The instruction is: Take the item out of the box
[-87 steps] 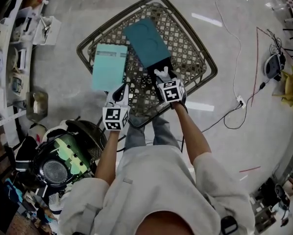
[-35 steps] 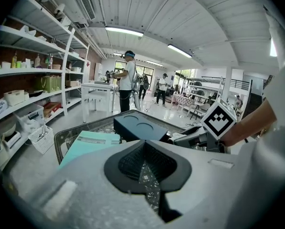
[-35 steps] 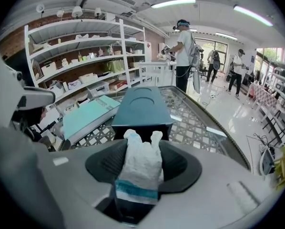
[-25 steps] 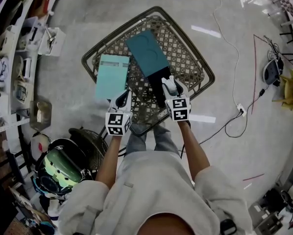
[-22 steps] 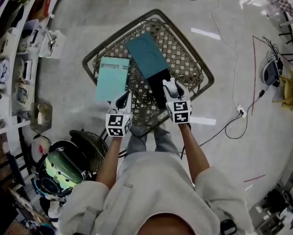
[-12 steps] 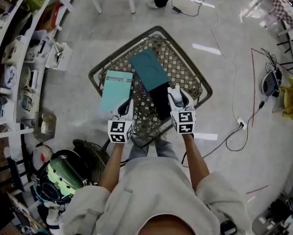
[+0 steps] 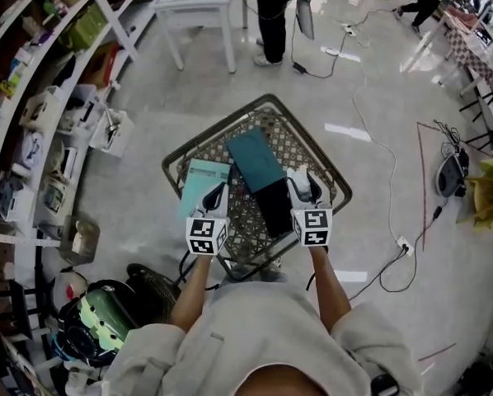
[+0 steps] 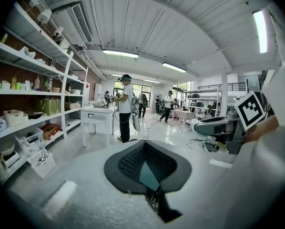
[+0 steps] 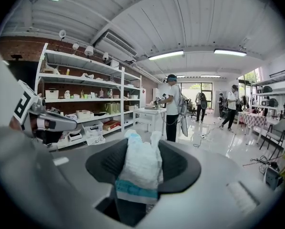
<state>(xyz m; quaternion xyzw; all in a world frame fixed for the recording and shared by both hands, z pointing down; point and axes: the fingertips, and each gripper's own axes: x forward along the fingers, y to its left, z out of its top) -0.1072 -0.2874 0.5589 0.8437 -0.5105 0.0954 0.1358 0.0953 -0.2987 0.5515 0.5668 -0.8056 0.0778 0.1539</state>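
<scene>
A dark teal box (image 7: 256, 159) with a black open end (image 7: 275, 209) lies on a wire-mesh table (image 7: 316, 151). Its light teal lid (image 7: 204, 184) rests beside it on the left. My right gripper (image 7: 301, 186) hovers above the black end, apart from it. In the right gripper view that gripper (image 9: 142, 156) is shut on a white packet (image 9: 140, 175) with a teal band, which stands upright between the pads. My left gripper (image 7: 214, 196) hangs over the lid's near edge. Its pads (image 8: 128, 163) meet with nothing held, and a sliver of teal shows through a low gap.
Shelves (image 7: 32, 114) packed with boxes line the left. A white table (image 7: 193, 7) and a standing person (image 7: 273, 15) are beyond the mesh table. Cables (image 7: 387, 163) trail over the floor at right, by a yellow bag (image 7: 490, 192). A round fan-like object (image 7: 90, 312) sits at lower left.
Both grippers have risen away from the mesh table, the right one leaving the box's black end. The head view now takes in more of the room, so the table looks smaller.
</scene>
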